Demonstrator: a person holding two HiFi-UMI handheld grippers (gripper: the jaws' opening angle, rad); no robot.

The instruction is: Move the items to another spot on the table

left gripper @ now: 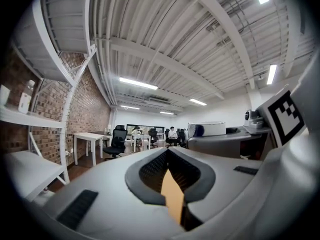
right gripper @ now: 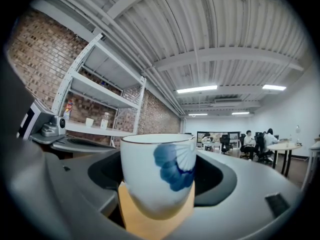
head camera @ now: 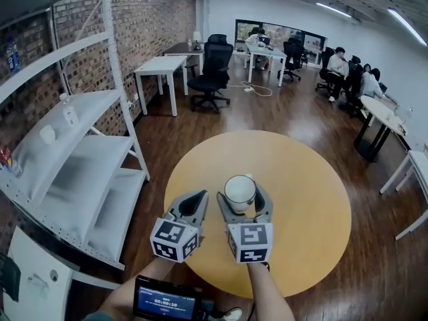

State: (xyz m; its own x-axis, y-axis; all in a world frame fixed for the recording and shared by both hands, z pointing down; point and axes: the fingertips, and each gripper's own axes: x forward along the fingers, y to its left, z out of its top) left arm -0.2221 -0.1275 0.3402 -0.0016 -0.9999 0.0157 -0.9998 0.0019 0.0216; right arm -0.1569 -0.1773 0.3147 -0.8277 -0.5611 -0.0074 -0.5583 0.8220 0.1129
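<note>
Item under transfer: 1 white cup point(head camera: 239, 191) with a blue mark, upright, clamped between the jaws of the right gripper point(head camera: 243, 199), above the near half of the round table point(head camera: 301, 179). Whether its base rests on the top or hangs just clear of it cannot be told.

The left gripper point(head camera: 197, 196) sits just beside the right one, jaws together with nothing between them.

Assessment: the move is under way, not complete. The cup is secured but not yet released at a new spot. No other item shows on the table, so set-down appears to be what remains.
</note>
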